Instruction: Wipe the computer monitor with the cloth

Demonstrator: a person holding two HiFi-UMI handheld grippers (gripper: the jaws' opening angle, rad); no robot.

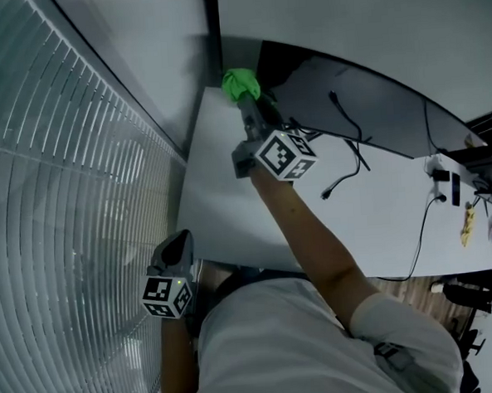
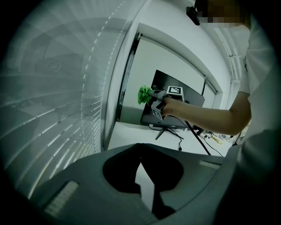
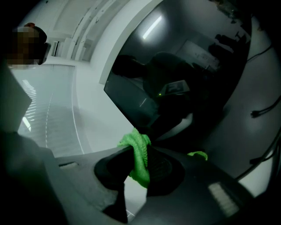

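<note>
Right tool, pinching crumpled green cloth, is held at nine o'clock of dark flat monitor; cloth could be rubbed loose.

Head view looks steeply down from above the person onto the white desk, with the monitor at its far edge. Left gripper view sits low at the near left beside the blinds, facing across to that monitor, well apart. Right gripper view is close up against the dark screen. All three share the green cloth.
</note>
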